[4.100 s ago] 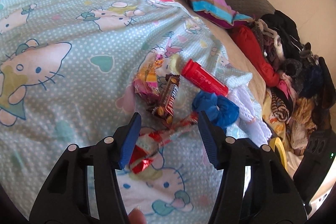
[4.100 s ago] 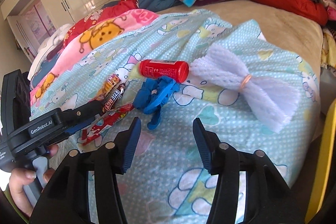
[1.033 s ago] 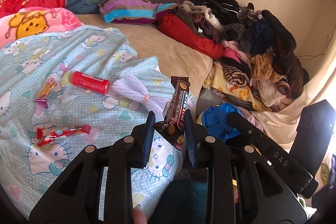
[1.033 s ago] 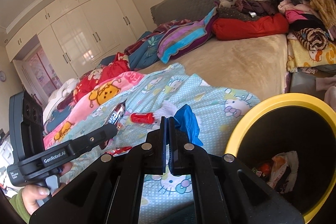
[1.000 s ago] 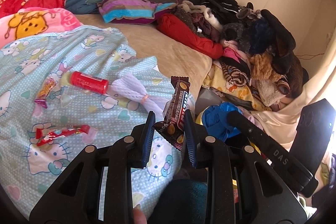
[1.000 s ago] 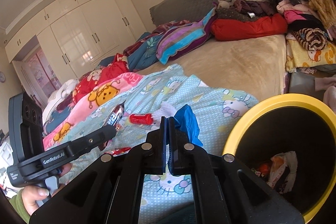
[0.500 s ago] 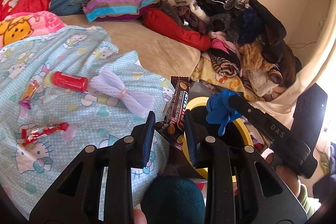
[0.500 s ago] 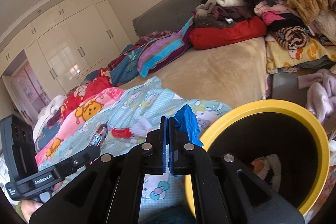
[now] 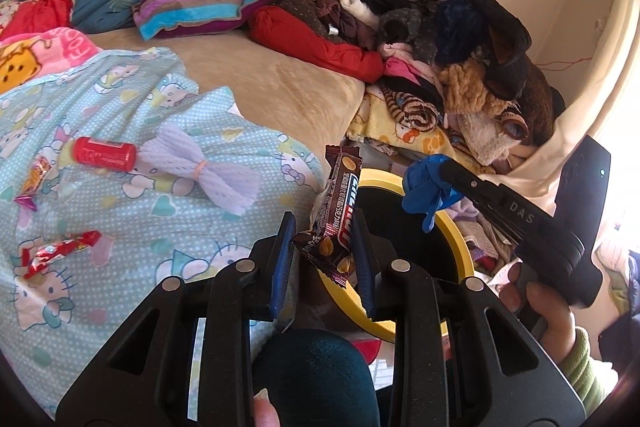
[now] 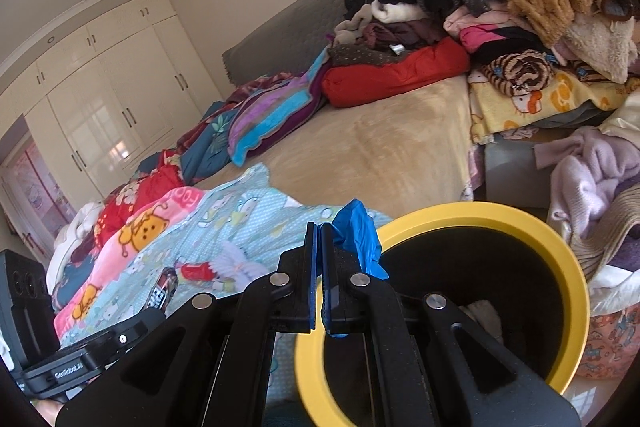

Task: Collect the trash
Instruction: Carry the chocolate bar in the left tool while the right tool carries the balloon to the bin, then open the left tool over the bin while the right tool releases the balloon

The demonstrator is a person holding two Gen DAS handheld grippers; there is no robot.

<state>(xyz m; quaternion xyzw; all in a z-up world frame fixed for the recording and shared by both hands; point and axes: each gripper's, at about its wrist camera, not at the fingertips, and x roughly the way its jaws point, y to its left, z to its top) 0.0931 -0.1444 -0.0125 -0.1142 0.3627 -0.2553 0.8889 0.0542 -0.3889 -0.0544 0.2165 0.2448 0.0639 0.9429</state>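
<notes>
My left gripper (image 9: 324, 223) is shut on a brown chocolate bar wrapper (image 9: 338, 215) and holds it upright at the near rim of the yellow-rimmed black trash bin (image 9: 460, 243). My right gripper (image 10: 319, 231) is shut on a crumpled blue glove (image 10: 358, 235), which hangs over the bin's rim (image 10: 560, 251); the glove also shows in the left wrist view (image 9: 426, 187). On the Hello Kitty blanket (image 9: 160, 227) lie a red tube (image 9: 105, 153), a white mesh bow (image 9: 204, 167), a red candy wrapper (image 9: 56, 251) and an orange snack wrapper (image 9: 34, 175).
A tall pile of clothes (image 9: 440, 39) fills the bed's right side behind the bin. Striped and red pillows (image 9: 192, 7) lie at the head of the bed. A lilac garment (image 10: 588, 171) lies right of the bin. White wardrobes (image 10: 100, 99) stand at the far left.
Both grippers have swung right from the blanket toward the bin. The blue glove now hangs over the bin's opening, and the chocolate wrapper is nearer the bin's rim.
</notes>
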